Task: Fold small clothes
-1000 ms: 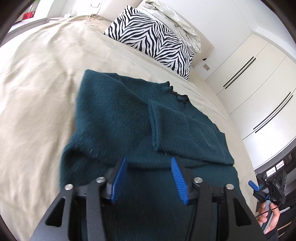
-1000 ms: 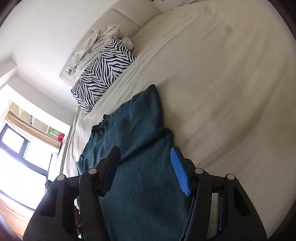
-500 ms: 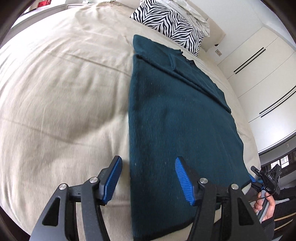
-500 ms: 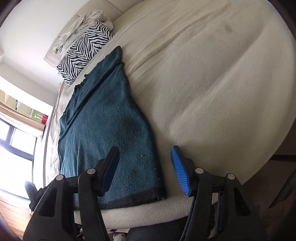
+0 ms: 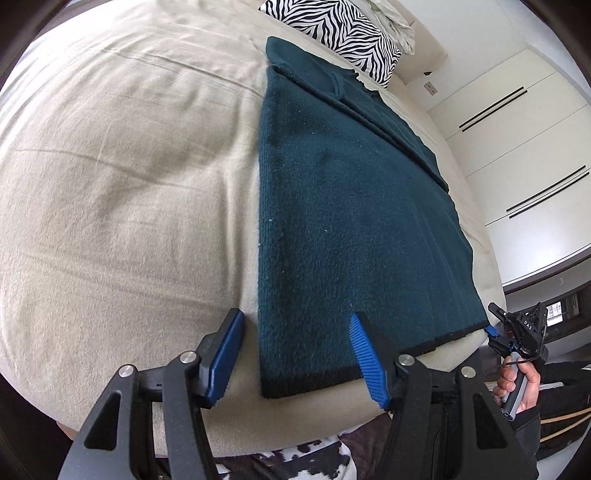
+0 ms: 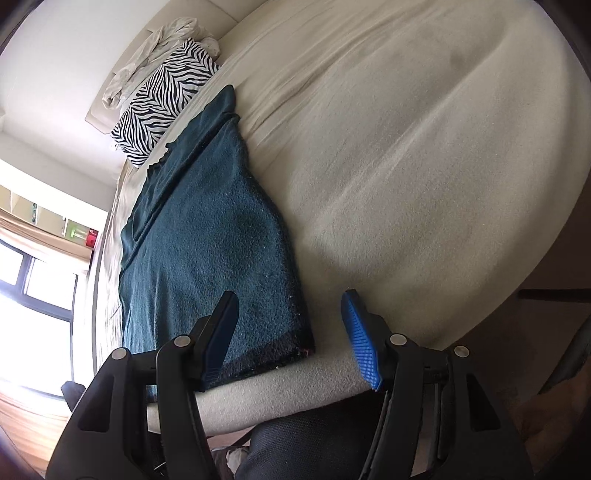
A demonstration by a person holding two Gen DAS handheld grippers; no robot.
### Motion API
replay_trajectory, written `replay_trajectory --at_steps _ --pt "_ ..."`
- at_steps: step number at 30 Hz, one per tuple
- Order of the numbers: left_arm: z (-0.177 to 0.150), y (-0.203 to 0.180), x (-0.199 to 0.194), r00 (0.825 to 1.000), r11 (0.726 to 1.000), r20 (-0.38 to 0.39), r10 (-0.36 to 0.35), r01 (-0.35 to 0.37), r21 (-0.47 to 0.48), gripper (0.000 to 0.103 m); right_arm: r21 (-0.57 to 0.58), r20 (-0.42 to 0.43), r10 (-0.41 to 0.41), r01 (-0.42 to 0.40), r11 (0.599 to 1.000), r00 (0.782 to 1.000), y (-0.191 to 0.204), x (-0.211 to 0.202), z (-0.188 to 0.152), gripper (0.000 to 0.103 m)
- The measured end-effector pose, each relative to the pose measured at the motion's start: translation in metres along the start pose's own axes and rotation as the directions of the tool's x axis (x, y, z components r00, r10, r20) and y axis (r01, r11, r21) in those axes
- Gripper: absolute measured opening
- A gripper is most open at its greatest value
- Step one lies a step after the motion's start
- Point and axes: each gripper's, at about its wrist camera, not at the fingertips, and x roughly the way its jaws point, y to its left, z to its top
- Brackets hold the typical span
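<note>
teal sweater (image 5: 354,206) flat on bed (image 5: 122,192)

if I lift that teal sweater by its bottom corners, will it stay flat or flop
Probably flop: the sweater is soft fuzzy knit, draping over the bed. Its folded-in sleeves look loose and may slip out. Thick knit likely grips ribbed pads well.

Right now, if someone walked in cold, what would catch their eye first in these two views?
The dark teal sweater, sleeves folded in, lies flat on the cream bed, its black-trimmed hem at the near edge. Behind it stands a zebra-striped pillow by the headboard. Both open grippers, left gripper and right gripper, hang over the hem corners.
</note>
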Motion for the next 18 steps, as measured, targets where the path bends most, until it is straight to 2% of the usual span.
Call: replay_trajectory --at_steps 2,4,5,7,8,11,12,14,18 --pt "0.0006 0.0004 0.0008 1.000 1.000 -0.008 0.001 -0.002 -0.013 0.061 -0.004 -0.005 0.018 -0.018 1.000 1.000 0.0021 0.0023 -0.0018 0.054" --pt "0.0013 -0.0016 0.0021 1.000 1.000 -0.015 0.023 -0.023 -0.015 0.055 0.009 -0.015 0.036 -0.036 0.999 0.999 0.0044 0.0066 -0.0011 0.044" --pt "0.0013 -0.0022 0.0027 0.999 0.999 -0.019 0.035 -0.035 -0.016 0.050 0.017 -0.021 0.045 -0.045 0.999 0.999 0.0035 0.0070 -0.0018 0.037" --pt "0.0013 -0.0008 0.0034 0.998 0.999 -0.026 0.052 -0.053 -0.013 0.039 0.025 -0.025 0.054 -0.053 0.998 0.998 0.0034 0.0094 -0.0031 0.034" --pt "0.0011 -0.0003 0.0039 0.998 0.998 -0.032 0.060 -0.060 -0.011 0.031 0.030 -0.022 0.058 -0.057 0.998 0.998 0.0033 0.0105 -0.0036 0.033" --pt "0.0019 0.0022 0.0063 0.997 0.998 -0.051 0.059 -0.060 -0.009 0.013 0.049 -0.018 0.058 -0.057 0.997 0.998 0.0007 0.0110 -0.0032 0.022" --pt "0.0019 0.0019 0.0072 0.997 0.998 -0.057 0.060 -0.060 -0.009 0.010 0.053 -0.017 0.060 -0.059 0.997 0.998 -0.0005 0.0114 -0.0033 0.018" --pt "0.0005 0.0002 0.0074 0.996 0.998 -0.058 0.065 -0.065 -0.006 0.009 0.051 -0.020 0.062 -0.061 0.997 0.998 -0.0022 0.0109 -0.0036 0.013" --pt "-0.0002 -0.0026 0.0068 0.996 0.998 -0.061 0.063 -0.063 0.002 0.008 0.052 -0.012 0.073 -0.072 0.996 0.997 -0.0053 0.0086 -0.0049 0.009"
